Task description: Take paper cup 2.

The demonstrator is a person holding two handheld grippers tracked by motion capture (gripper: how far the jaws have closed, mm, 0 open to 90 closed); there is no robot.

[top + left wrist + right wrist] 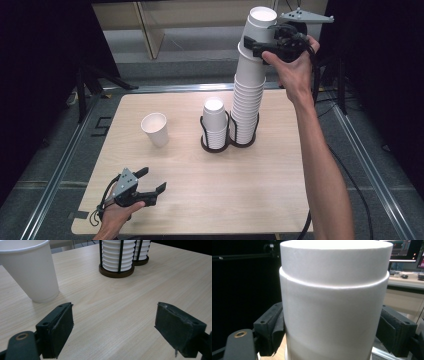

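Observation:
A tall stack of white paper cups (248, 102) stands in the right ring of a black wire holder (221, 148). My right gripper (258, 46) is high up at the top of that stack, shut on the uppermost cups (261, 20). In the right gripper view the white cup wall (334, 302) sits between both pads (275, 327), which press on it. A shorter stack (215, 121) fills the left ring. A single cup (155, 129) stands upright on the table to the left. My left gripper (152, 180) rests low near the front left corner, open, with nothing between its jaws (115, 325).
The light wooden table (210, 195) has metal rails along both sides. In the left gripper view the single cup (30, 270) is close at the left and the holder's base (116, 273) lies farther ahead. Dark curtains and a wooden cabinet stand behind.

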